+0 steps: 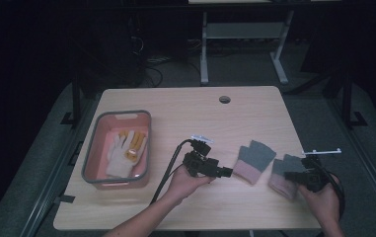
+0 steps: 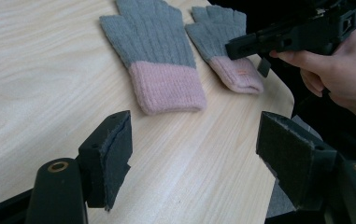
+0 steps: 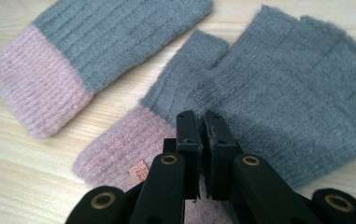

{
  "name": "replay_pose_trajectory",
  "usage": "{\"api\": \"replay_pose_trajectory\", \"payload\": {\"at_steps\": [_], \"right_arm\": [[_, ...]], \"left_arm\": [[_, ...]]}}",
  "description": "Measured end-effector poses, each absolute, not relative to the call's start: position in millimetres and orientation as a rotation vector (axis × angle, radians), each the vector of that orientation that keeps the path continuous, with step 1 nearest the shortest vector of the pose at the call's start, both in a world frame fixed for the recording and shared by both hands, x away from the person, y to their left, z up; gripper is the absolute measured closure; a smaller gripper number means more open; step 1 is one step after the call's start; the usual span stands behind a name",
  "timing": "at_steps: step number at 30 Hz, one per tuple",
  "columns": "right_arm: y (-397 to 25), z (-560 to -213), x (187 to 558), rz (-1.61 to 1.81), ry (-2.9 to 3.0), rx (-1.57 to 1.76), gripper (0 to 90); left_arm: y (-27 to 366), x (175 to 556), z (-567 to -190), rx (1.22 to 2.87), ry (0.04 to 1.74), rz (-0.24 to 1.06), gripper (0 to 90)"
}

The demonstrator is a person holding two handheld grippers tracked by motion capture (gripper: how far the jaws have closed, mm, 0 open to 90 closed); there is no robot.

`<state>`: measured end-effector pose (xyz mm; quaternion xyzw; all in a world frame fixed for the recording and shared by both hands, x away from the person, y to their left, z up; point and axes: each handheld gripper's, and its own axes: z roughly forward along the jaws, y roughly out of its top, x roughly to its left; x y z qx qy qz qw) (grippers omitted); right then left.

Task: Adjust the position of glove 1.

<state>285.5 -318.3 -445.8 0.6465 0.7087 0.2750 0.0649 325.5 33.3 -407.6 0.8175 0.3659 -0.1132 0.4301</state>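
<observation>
Two grey knitted fingerless gloves with pink cuffs lie flat near the right end of the pale wooden counter point(image 1: 175, 106). One glove point(image 1: 254, 161) sits further in. The other glove point(image 1: 284, 175) lies close to the right front corner, its cuff almost at the counter's edge.

The right tongs point(image 3: 202, 122) hover low over that second glove, where pink cuff meets grey palm, with jaws pressed together and nothing between them. Coming down like this, they would only prod the wool; they must spread first. The knit is soft and loose, so a shallow bite may catch just the top layer, which could stretch or slip free on lifting.

The left tongs point(image 2: 192, 149) are spread wide, held above bare wood and pointed at the inner glove's cuff, empty. A sliding approach could push that glove into its neighbour and bunch both.

A careless nudge might also tip the outer glove off the counter, since it lies so near the edge.

A grey-rimmed pink plastic tub point(image 1: 119, 148) at the left end holds a white and yellow work glove point(image 1: 125, 153). If the grey gloves are bound there, a weak grip could drop them along the way.
</observation>
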Motion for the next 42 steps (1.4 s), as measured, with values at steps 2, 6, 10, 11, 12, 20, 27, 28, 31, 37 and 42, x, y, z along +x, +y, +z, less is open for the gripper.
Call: {"api": "replay_pose_trajectory", "payload": {"at_steps": [2, 6, 10, 11, 12, 20, 27, 28, 31, 37, 42], "right_arm": [[-319.5, -442.9, 284.5, 0.828, 2.137, 1.943, 86.1], [-320.4, -432.7, 282.2, 0.868, 2.117, 1.939, 86.1], [-314.7, -421.9, 282.7, 0.895, 2.117, 1.93, 86.0], [-311.9, -419.6, 283.8, 0.897, 2.116, 1.929, 86.0], [-309.8, -418.2, 285.0, 0.904, 2.12, 1.918, 86.0], [-281.0, -408.8, 300.1, 0.939, 2.152, 1.9, 85.9], [-259.2, -408.1, 312.3, 0.954, 2.176, 1.885, 85.8], [-255.8, -407.6, 313.1, 0.957, 2.175, 1.903, 85.8], [-244.3, -408.0, 319.5, 0.941, 2.196, 1.885, 85.8], [-232.3, -412.9, 333.1, 0.947, 2.206, 1.894, 85.8], [-226.1, -421.7, 338.5, 0.916, 2.22, 1.906, 85.6]], "left_arm": [[33.4, 325.9, -407.1, 2.04, 0.912, -0.28, 26.9], [32.6, 325.6, -407.0, 2.04, 0.911, -0.282, 26.9], [32.5, 325.5, -406.9, 2.038, 0.91, -0.28, 26.9], [32.5, 325.4, -406.8, 2.036, 0.911, -0.28, 26.9], [33.2, 325.5, -406.6, 2.044, 0.906, -0.278, 26.9], [35.9, 326.3, -407.0, 2.04, 0.913, -0.274, 26.8], [37.0, 326.4, -409.5, 2.04, 0.922, -0.276, 26.8], [37.0, 326.4, -409.6, 2.042, 0.923, -0.277, 26.8], [37.1, 326.4, -409.7, 2.044, 0.922, -0.273, 26.8], [38.7, 328.0, -412.7, 2.041, 0.932, -0.278, 26.8], [39.5, 330.6, -416.4, 2.047, 0.939, -0.281, 26.8]]}}
